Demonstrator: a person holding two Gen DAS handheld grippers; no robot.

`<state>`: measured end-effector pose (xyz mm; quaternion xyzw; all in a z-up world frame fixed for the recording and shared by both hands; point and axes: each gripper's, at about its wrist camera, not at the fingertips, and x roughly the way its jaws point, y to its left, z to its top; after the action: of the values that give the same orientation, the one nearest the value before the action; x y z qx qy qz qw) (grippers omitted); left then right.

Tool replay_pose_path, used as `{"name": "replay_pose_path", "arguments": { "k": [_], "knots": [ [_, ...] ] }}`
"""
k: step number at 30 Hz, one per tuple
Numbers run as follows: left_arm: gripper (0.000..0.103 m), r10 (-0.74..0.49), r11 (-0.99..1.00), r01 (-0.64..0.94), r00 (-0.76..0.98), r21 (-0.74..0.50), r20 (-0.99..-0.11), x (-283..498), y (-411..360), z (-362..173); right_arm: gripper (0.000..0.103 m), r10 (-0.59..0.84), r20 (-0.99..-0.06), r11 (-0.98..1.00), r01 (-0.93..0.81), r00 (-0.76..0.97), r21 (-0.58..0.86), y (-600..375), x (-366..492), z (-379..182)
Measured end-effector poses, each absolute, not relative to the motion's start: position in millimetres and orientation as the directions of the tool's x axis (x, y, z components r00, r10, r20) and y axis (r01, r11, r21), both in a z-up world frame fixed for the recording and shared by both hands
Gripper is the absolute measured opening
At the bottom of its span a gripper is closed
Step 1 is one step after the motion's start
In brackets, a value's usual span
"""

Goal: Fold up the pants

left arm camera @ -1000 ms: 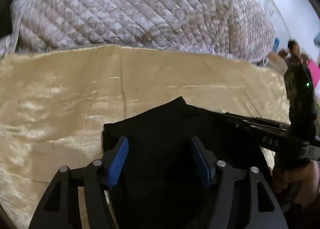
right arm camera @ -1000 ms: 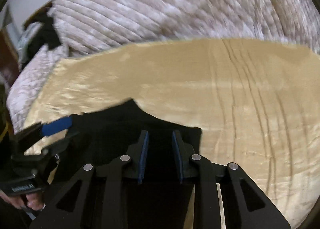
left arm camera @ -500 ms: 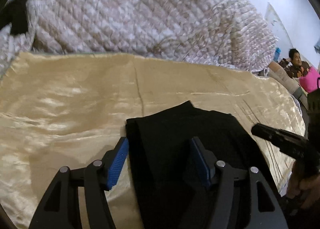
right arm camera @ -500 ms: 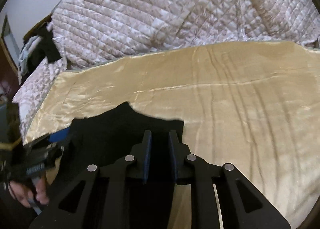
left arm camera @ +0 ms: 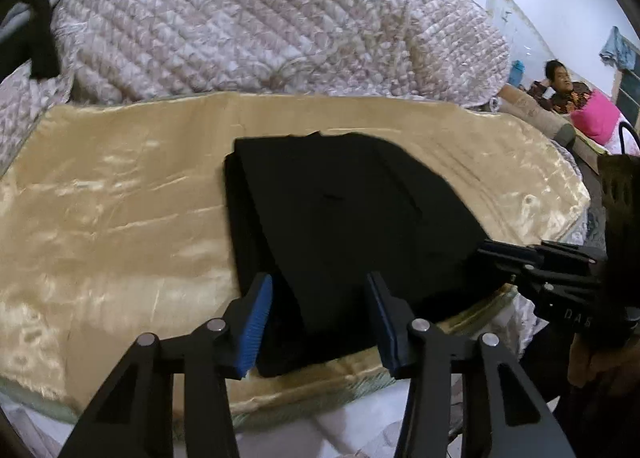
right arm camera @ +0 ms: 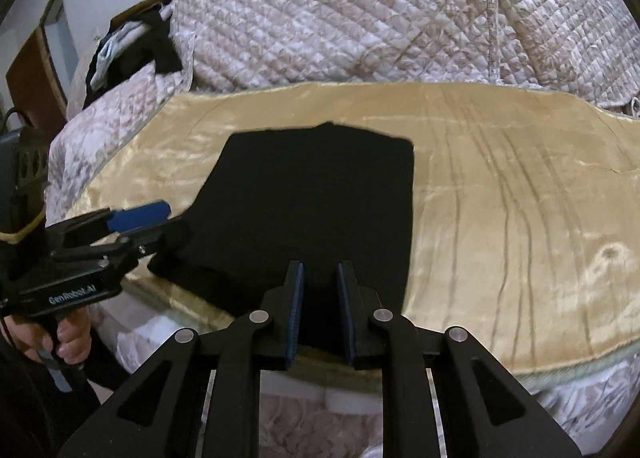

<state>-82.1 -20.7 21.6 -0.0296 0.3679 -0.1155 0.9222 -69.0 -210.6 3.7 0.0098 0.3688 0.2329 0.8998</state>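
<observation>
Black pants (left arm camera: 340, 218) (right arm camera: 312, 198) lie folded into a flat rectangle on a golden satin cloth (left arm camera: 120, 218) (right arm camera: 500, 218) spread over the bed. My left gripper (left arm camera: 319, 278) hovers over the pants' near edge; its jaws are closing, and the blue pads press on nothing. My right gripper (right arm camera: 321, 266) is at the near edge too, with a narrow gap between its pads and no cloth pinched. In the left wrist view the right gripper (left arm camera: 490, 252) sits by the pants' right near corner. In the right wrist view the left gripper (right arm camera: 168, 220) is by the left near corner.
A quilted bedspread (left arm camera: 260, 26) (right arm camera: 380, 18) bulges up behind the golden cloth. Dark clothes (right arm camera: 132, 46) are piled at the back left. A seated person (left arm camera: 560, 82) and a pink bundle (left arm camera: 596, 118) are far off to the right. The bed's front edge runs just below my fingers.
Both grippers have drawn back toward the bed's front edge, so the whole folded pants now show. The left jaws have narrowed. The pants have stayed in place.
</observation>
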Motion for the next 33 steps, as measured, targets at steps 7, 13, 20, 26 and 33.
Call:
{"name": "replay_pose_path", "arguments": {
  "k": [7, 13, 20, 26, 33],
  "knots": [
    [0.05, -0.235, 0.972, 0.166, 0.7, -0.167, -0.674, -80, -16, 17, 0.017, 0.379, -0.664, 0.903, -0.415, 0.644, 0.113, -202, -75, -6],
    [0.049, -0.233, 0.972, 0.165, 0.704, -0.165, -0.67, -80, -16, 16, 0.017, 0.4, -0.648, 0.902, -0.405, 0.648, 0.151, -207, -76, -8],
    [0.049, -0.23, 0.973, 0.148, 0.705, -0.179, -0.671, -78, -9, 22, 0.019, 0.429, -0.639, 0.896, -0.394, 0.638, 0.208, -214, -73, -1],
    [0.049, -0.243, 0.969, 0.139, 0.695, -0.205, -0.676, -73, -6, 27, 0.02, 0.393, -0.653, 0.914, -0.35, 0.648, 0.204, -218, -69, 9],
    [0.049, -0.26, 0.964, 0.147, 0.678, -0.22, -0.687, -61, -9, 32, 0.024, 0.388, -0.656, 0.915, -0.355, 0.648, 0.19, -214, -64, 17]
  ]
}}
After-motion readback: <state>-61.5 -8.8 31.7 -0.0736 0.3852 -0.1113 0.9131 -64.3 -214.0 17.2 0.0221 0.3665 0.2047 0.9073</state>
